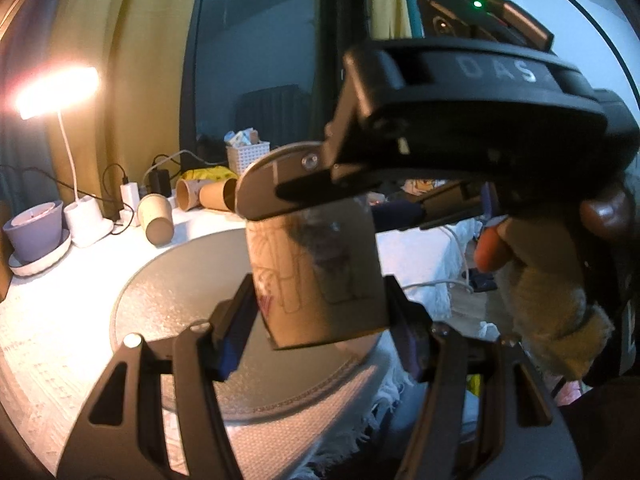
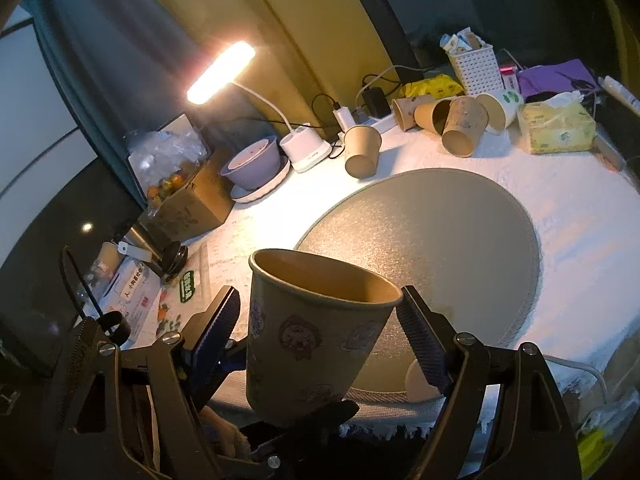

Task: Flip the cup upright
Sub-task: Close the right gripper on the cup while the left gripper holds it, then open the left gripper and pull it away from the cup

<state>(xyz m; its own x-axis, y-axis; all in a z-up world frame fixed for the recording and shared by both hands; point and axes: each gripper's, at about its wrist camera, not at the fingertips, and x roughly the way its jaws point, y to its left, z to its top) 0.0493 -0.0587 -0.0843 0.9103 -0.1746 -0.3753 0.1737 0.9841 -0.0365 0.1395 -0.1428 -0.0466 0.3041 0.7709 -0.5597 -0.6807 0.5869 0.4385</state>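
Observation:
A brown paper cup (image 1: 316, 276) with cartoon prints sits between the fingers of my left gripper (image 1: 320, 320), which is shut on its lower body. The cup is held in the air over the round grey mat (image 1: 180, 292). In the right wrist view the same cup (image 2: 308, 328) stands mouth up between the open fingers of my right gripper (image 2: 320, 320); neither pad (image 2: 420, 344) touches it. The right gripper's body (image 1: 460, 120) shows in the left view just above the cup's rim.
Several more paper cups (image 2: 464, 128) lie or stand at the table's far side, one upside down (image 2: 362, 152). A lit desk lamp (image 2: 304, 148), purple bowl (image 2: 252, 162), white basket (image 2: 476, 66), tissue pack (image 2: 556, 128) and cardboard box (image 2: 188, 204) ring the mat (image 2: 440, 240).

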